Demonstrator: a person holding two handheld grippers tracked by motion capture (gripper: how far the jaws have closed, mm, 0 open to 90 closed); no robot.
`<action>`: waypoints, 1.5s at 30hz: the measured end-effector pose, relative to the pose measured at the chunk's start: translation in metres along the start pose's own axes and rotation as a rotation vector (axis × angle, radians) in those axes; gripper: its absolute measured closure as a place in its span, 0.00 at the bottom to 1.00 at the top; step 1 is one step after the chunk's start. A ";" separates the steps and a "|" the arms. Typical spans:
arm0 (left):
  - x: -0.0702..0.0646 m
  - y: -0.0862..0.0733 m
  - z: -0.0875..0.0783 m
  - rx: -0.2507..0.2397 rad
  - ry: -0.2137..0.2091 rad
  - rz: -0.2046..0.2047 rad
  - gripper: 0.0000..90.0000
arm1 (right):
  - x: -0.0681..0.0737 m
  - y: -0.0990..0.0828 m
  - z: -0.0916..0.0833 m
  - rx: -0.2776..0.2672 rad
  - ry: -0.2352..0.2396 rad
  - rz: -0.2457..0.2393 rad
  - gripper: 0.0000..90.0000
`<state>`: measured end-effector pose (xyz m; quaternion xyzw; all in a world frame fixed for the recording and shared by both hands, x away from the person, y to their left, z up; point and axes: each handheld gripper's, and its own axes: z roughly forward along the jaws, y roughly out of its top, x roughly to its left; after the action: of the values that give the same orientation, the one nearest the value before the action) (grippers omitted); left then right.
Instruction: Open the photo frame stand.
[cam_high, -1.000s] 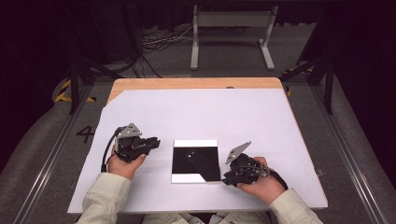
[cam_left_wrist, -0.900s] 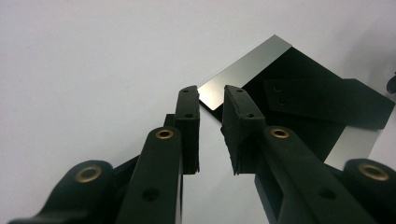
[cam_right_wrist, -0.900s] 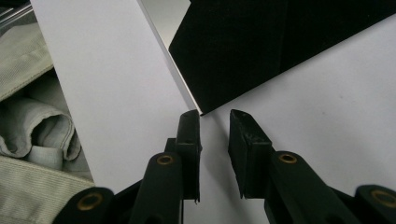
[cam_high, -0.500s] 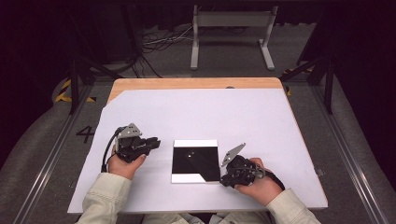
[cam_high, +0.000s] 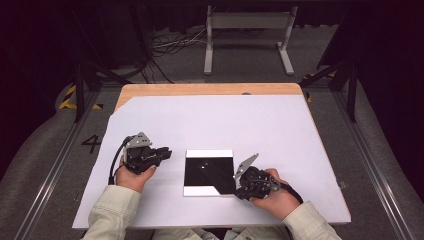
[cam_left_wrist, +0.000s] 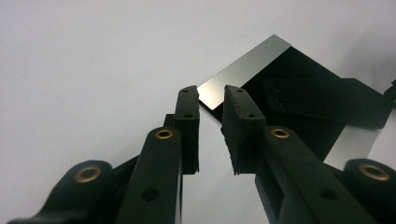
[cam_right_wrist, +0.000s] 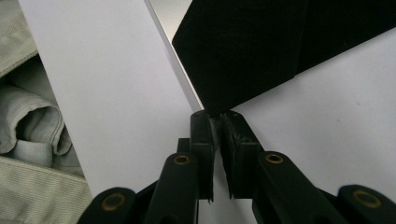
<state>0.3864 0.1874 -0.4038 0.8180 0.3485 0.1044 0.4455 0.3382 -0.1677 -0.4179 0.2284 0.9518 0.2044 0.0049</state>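
Your right gripper (cam_high: 239, 185) is clenched on the near right corner of the flat square mirror-like plate (cam_high: 207, 167) lying mid-table on the white sheet (cam_high: 225, 120); your left gripper (cam_high: 162, 152) sits parted just beside its left edge

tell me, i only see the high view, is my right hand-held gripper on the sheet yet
observer: The right hand-held gripper has its jaws nearly together, with the black sheet corner at their tips. I cannot tell if it's pinched.
operator: and the left one
observer: The left hand-held gripper is open and empty, aimed at the sheet's silver edge.
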 end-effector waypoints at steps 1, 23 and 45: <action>0.000 0.000 0.000 0.000 0.001 0.001 0.85 | 0.000 0.000 0.000 0.000 0.000 0.001 0.92; -0.001 0.000 -0.002 -0.013 0.005 0.004 0.85 | -0.005 -0.006 -0.014 -0.112 0.060 0.016 0.94; -0.001 0.000 -0.002 -0.016 0.007 0.009 0.85 | -0.003 -0.005 -0.032 -0.269 0.055 -0.014 1.00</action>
<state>0.3845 0.1878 -0.4022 0.8156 0.3454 0.1122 0.4505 0.3354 -0.1851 -0.3910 0.2132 0.9172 0.3364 0.0109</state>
